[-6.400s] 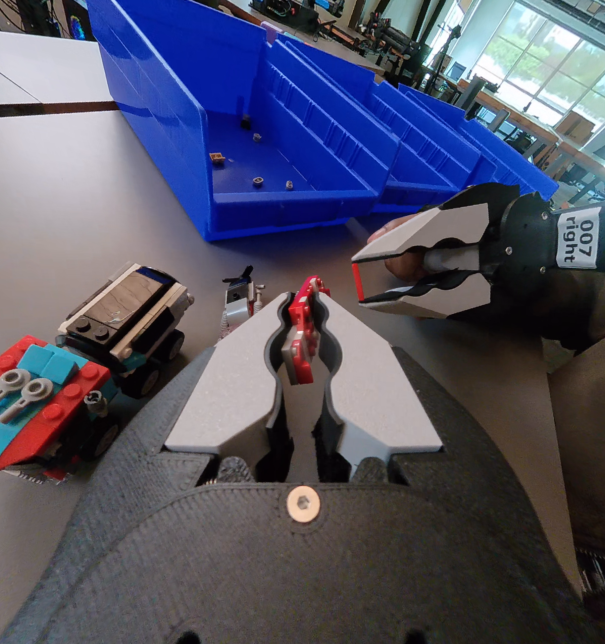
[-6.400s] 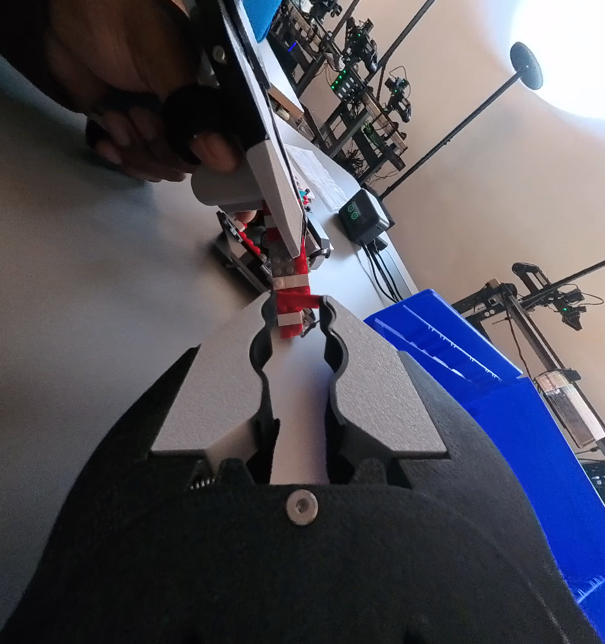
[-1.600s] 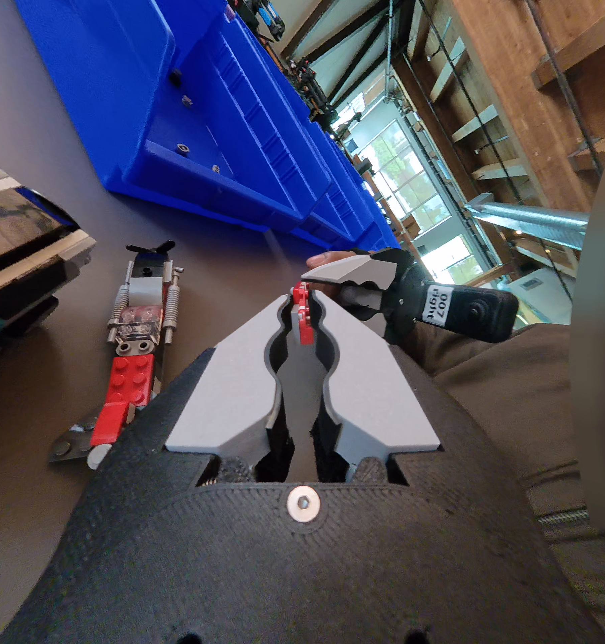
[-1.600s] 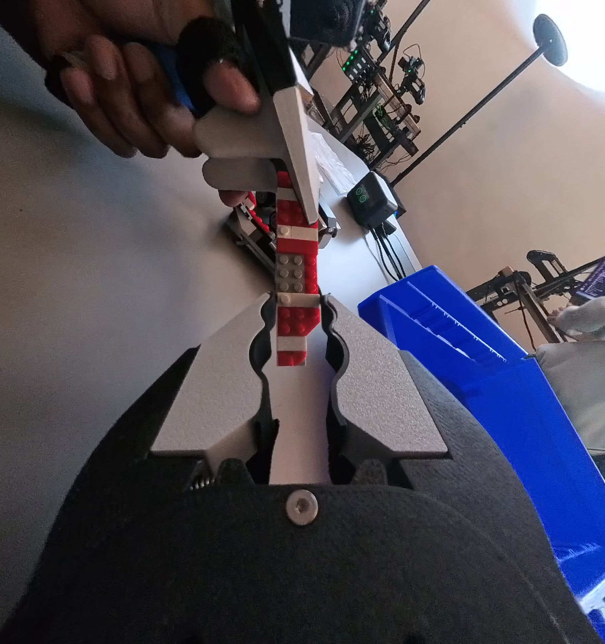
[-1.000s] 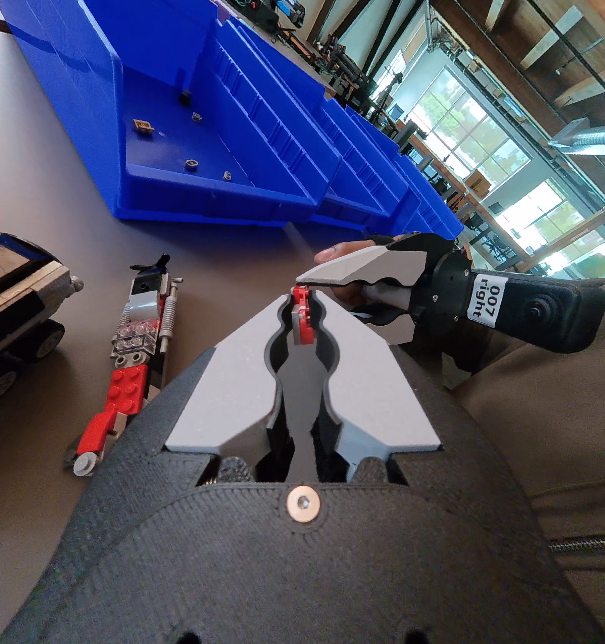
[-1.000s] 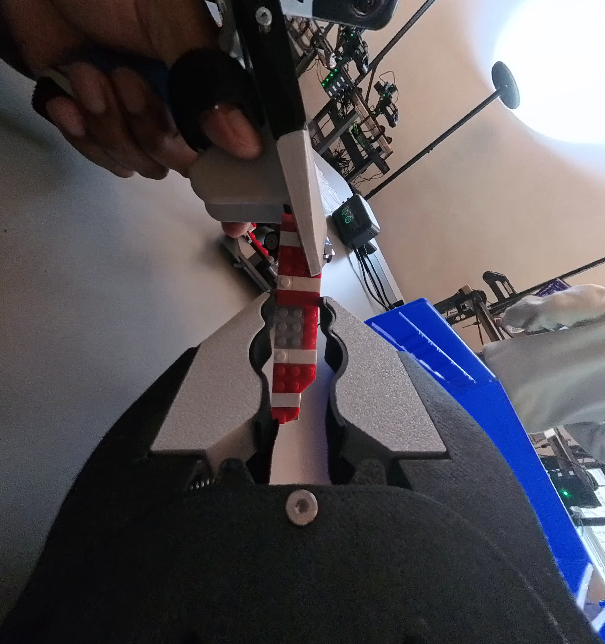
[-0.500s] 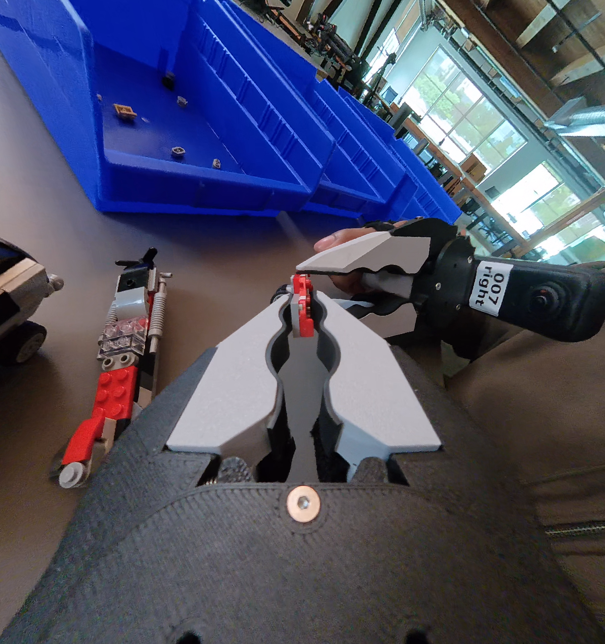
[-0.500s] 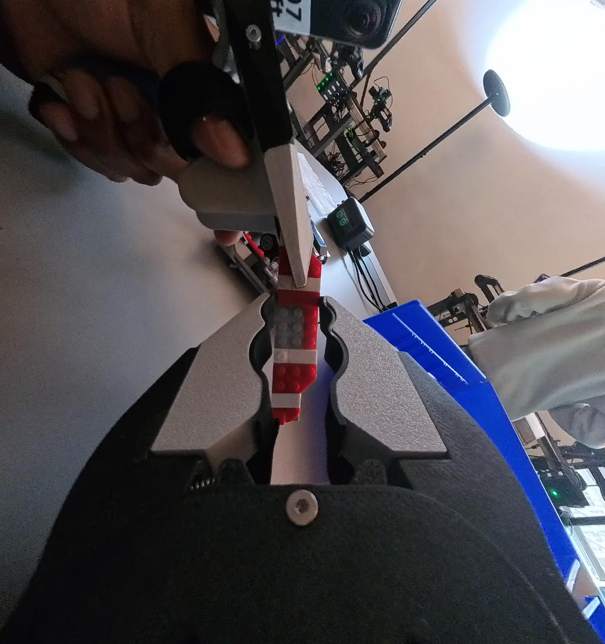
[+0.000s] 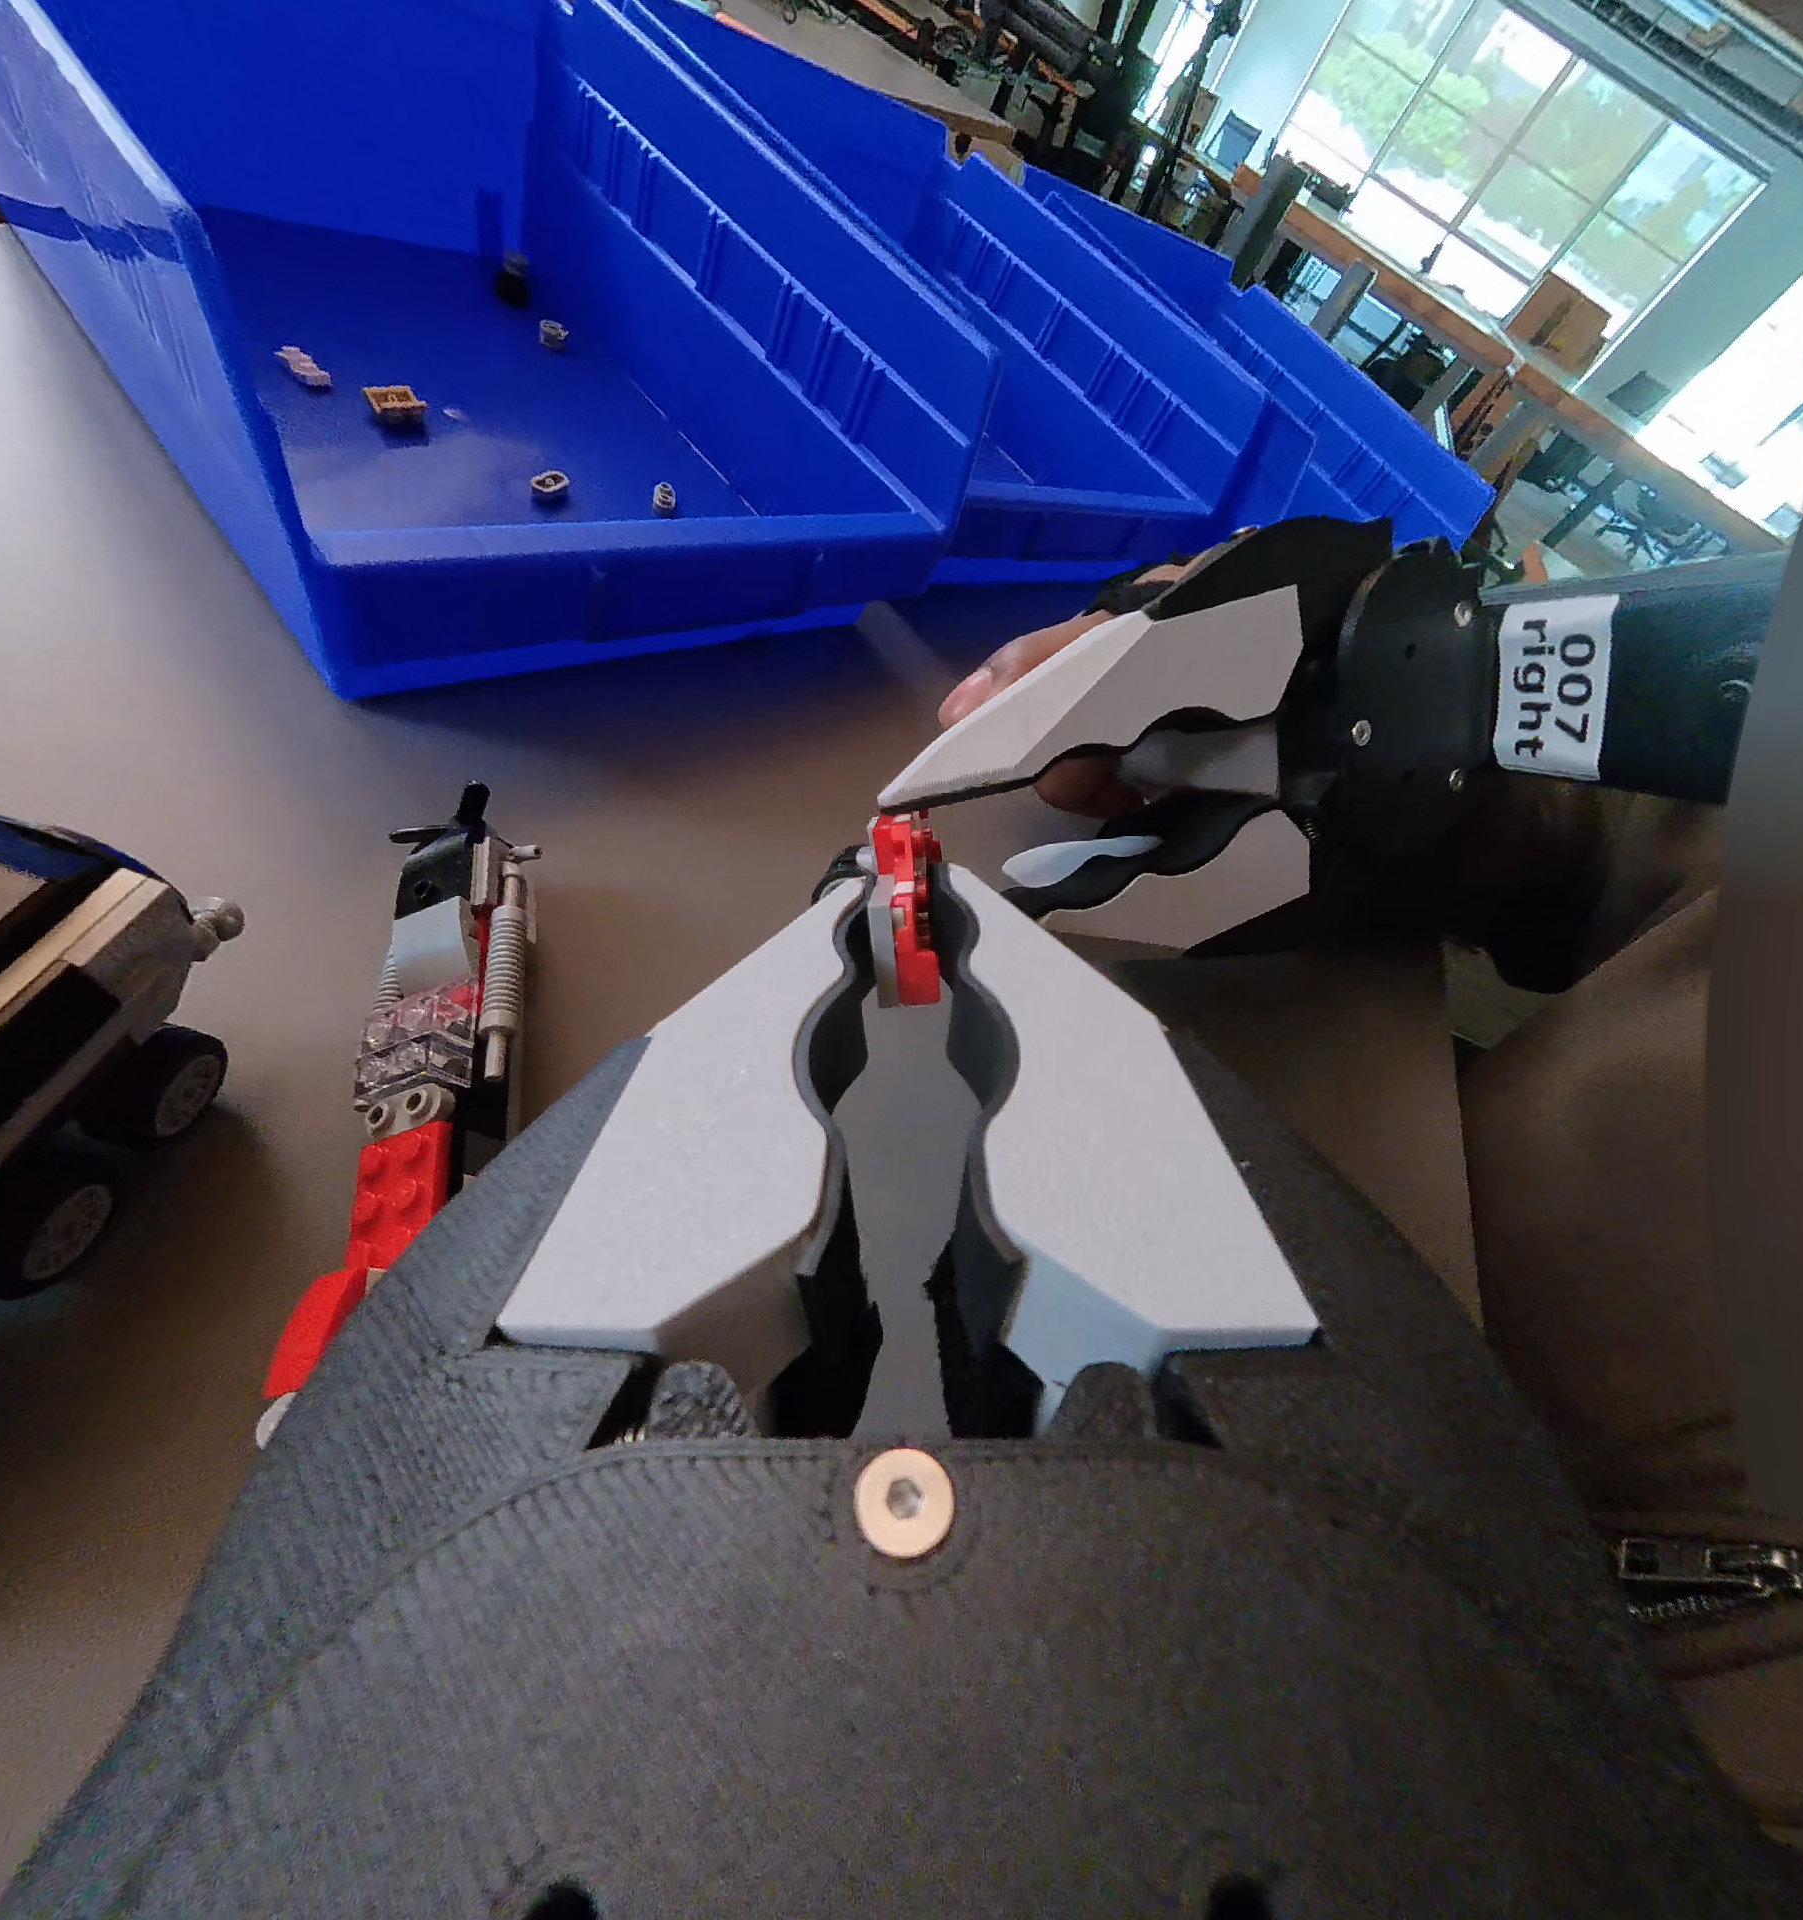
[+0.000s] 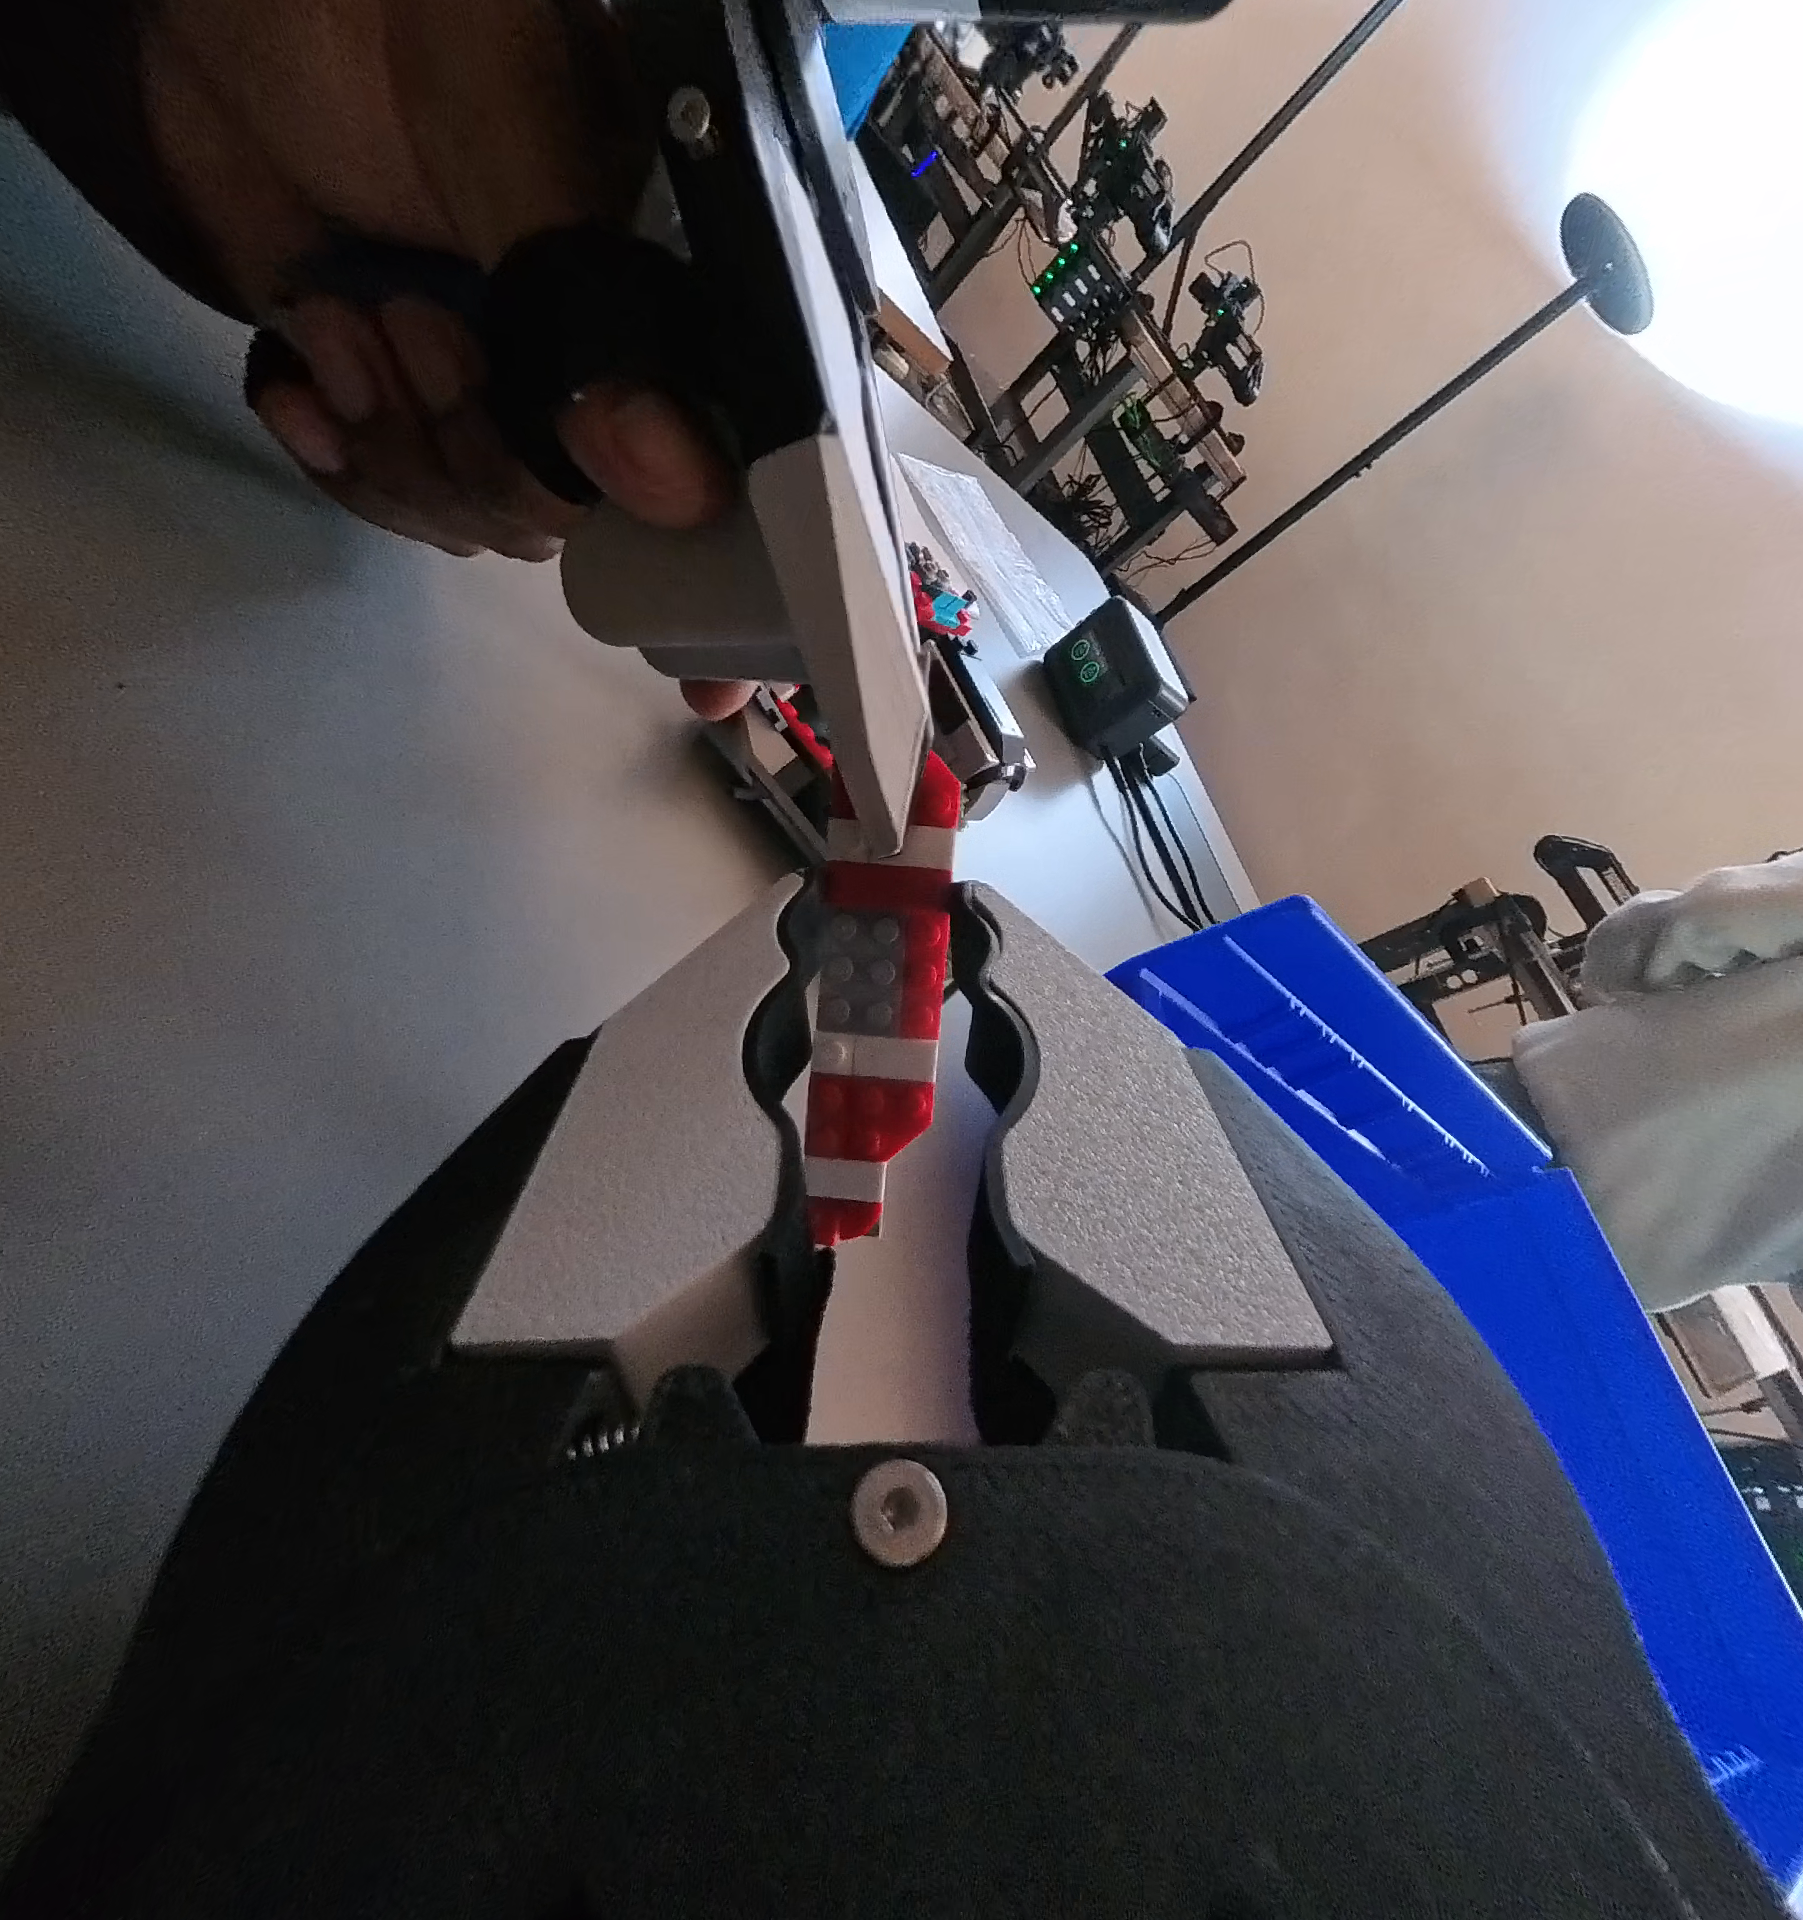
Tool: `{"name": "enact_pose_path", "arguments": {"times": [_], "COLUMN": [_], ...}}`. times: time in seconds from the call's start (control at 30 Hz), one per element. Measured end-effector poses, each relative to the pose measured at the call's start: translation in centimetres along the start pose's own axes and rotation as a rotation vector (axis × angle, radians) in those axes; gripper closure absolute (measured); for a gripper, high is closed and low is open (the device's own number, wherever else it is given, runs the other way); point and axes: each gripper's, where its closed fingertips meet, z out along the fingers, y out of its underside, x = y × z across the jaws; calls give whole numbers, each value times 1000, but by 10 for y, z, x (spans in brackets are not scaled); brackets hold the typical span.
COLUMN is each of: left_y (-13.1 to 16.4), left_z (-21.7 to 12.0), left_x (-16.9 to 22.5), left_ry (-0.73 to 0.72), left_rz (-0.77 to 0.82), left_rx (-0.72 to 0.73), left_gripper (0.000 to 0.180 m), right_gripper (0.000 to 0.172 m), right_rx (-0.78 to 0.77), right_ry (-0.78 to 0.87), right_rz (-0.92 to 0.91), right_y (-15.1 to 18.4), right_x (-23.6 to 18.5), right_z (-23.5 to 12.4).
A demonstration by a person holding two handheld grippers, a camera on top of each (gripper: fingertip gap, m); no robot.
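Observation:
A flat strip of red, white and grey bricks [image 10: 876,1039] hangs in the air between both grippers. In the right wrist view my right gripper [image 10: 881,894] is shut across the strip's width, with both fingertips pressed on its edges. My left gripper [image 10: 892,821] comes down from above and clamps the strip's far end. In the left wrist view my left gripper [image 9: 902,894] is shut on the strip [image 9: 907,935], seen edge-on. The right gripper [image 9: 954,836] reaches in from the right, its upper finger on the strip's top.
A row of blue bins [image 9: 616,582] stands behind, the nearest holding several small parts. A long brick chassis with springs [image 9: 440,1039] and a toy car [image 9: 45,1039] lie on the grey table at left. A black box with cables [image 10: 1115,675] and a person's white sleeve [image 10: 1707,1039] show farther off. Less than 4 cm separates the two grippers' tips.
The strip slid deeper between the right fingers, which now grip it. Both grippers have stayed shut on it over the last second and have swung together, so the bins show more from above.

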Motion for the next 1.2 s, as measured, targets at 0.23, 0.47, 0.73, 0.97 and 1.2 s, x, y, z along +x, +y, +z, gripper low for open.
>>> {"name": "enact_pose_path", "arguments": {"times": [0.23,0.47,0.73,0.97,1.2], "left_y": [1,1,2,1,3], "left_z": [1,2,3,2,2], "left_x": [-2,-5,-5,-2,-5], "left_ry": [10,11,-22,-57,-95], "left_rz": [-74,-164,-100,30,116], "left_rx": [4,22,15,3,-22], "left_gripper": [171,172,171,170,171], "right_gripper": [147,147,147,147,147], "right_rx": [1,-50,-90,-55,-33], "right_ry": [-8,53,82,49,-13], "right_rz": [0,-98,-180,-97,-36], "right_y": [2,6,7,4,4], "right_x": [-1,-1,-1,1,-2], "right_z": [1,5,5,2,0]}}
